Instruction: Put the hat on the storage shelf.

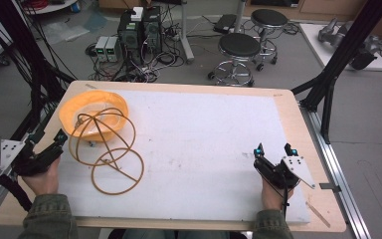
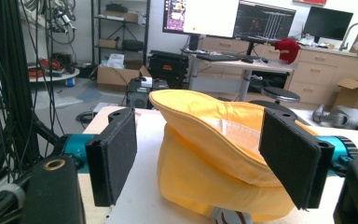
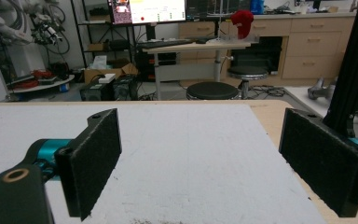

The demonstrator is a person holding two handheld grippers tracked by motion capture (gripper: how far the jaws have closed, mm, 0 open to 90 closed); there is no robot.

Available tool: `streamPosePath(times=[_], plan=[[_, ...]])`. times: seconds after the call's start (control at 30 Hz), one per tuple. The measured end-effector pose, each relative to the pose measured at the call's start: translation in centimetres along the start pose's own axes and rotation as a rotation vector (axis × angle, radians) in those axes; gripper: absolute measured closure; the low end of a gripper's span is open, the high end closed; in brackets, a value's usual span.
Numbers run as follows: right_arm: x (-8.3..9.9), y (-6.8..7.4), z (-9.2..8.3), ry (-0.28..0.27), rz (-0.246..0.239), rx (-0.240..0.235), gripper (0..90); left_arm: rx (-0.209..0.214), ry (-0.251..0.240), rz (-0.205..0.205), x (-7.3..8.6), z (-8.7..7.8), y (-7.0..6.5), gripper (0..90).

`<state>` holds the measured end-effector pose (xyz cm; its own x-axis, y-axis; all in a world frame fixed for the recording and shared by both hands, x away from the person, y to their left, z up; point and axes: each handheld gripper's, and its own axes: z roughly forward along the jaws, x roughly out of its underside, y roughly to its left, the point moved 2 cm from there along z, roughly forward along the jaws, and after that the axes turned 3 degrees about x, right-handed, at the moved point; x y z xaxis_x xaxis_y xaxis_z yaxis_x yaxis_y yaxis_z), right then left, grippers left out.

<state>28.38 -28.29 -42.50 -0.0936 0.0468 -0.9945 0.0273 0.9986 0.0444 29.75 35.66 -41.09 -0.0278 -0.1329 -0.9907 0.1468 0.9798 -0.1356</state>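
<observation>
A yellow cloth hat [image 1: 93, 112] lies upside down at the table's far left, with a tan wire frame of rings [image 1: 110, 149] leaning from it onto the white mat. My left gripper [image 1: 58, 142] is open just left of the frame. In the left gripper view the hat [image 2: 214, 154] sits between and beyond the spread black pads [image 2: 114, 156], untouched. My right gripper [image 1: 274, 151] is open near the table's front right, held over bare mat. The right gripper view has that gripper [image 3: 214, 163] with wide-apart jaws and nothing between them.
The white mat [image 1: 204, 144] covers most of the wooden table [image 1: 298, 129]. Black frame posts [image 1: 338, 55] stand at the right and left edges. Two round stools [image 1: 238, 50] and computer boxes with cables [image 1: 139, 35] sit on the floor beyond the far edge.
</observation>
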Motion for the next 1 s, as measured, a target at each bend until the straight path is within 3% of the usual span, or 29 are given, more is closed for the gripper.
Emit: streamPosePath(times=[0.5,0.63,0.87,1.0], plan=[[0.11,0.17,0.11,0.010,-0.004,0.001,11.9,-0.006,-0.001,-0.018,0.06,-0.09,0.28,28.0],[0.16,0.17,0.17,0.015,-0.006,0.000,11.9,0.006,0.005,-0.051,0.25,-0.03,0.29,28.1],[0.25,0.46,0.25,0.014,-0.015,-0.003,11.9,0.003,-0.003,-0.044,-0.24,-0.10,0.17,29.0],[0.30,0.39,0.33,0.024,-0.002,-0.005,11.8,0.021,0.005,-0.046,-0.71,0.28,-0.06,29.7]])
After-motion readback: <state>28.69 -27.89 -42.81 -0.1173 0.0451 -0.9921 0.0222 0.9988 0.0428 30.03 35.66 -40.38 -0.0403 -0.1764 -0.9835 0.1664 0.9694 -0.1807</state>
